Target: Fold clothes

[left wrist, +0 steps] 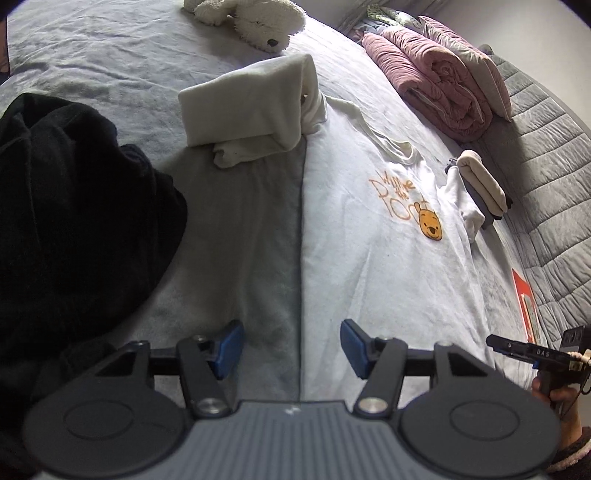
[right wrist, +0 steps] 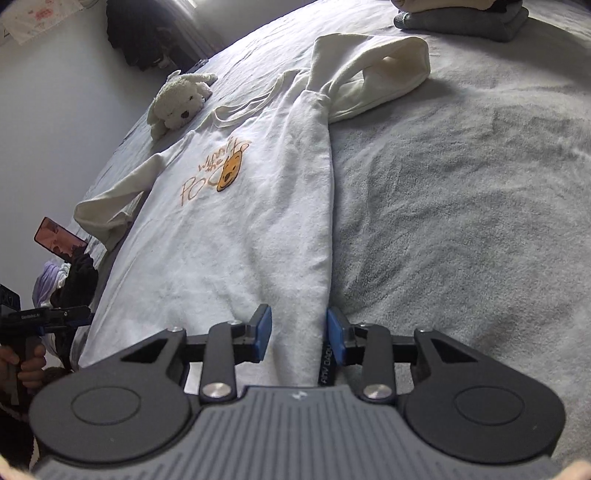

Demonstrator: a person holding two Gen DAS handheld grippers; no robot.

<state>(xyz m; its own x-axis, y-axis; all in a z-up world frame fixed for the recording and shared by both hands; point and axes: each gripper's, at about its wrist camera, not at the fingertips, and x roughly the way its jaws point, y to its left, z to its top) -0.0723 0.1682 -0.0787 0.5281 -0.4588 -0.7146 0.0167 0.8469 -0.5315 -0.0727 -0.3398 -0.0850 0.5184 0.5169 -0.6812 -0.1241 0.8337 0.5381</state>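
Note:
A white sweatshirt (left wrist: 369, 221) with an orange bear print lies flat, front up, on the grey bed (left wrist: 240, 221). One sleeve (left wrist: 251, 107) is doubled over near its shoulder. My left gripper (left wrist: 291, 343) is open over the sweatshirt's hem corner, its blue pads straddling the side edge. In the right wrist view the same sweatshirt (right wrist: 221, 221) stretches away, its other sleeve (right wrist: 373, 74) bent across the bed (right wrist: 461, 184). My right gripper (right wrist: 298, 325) stands open over the opposite hem corner, with the fabric edge lying between its pads. Each gripper shows in the other's view: right gripper (left wrist: 517, 349), left gripper (right wrist: 55, 317).
A black garment (left wrist: 74, 203) is heaped left of the sweatshirt. A white plush dog (left wrist: 255, 22) lies at the bed's far end. A pink quilt (left wrist: 432, 77), a folded stack (left wrist: 484, 184) and a red flat item (left wrist: 524, 302) line the right side. A phone (right wrist: 59, 236) rests at the bed's edge.

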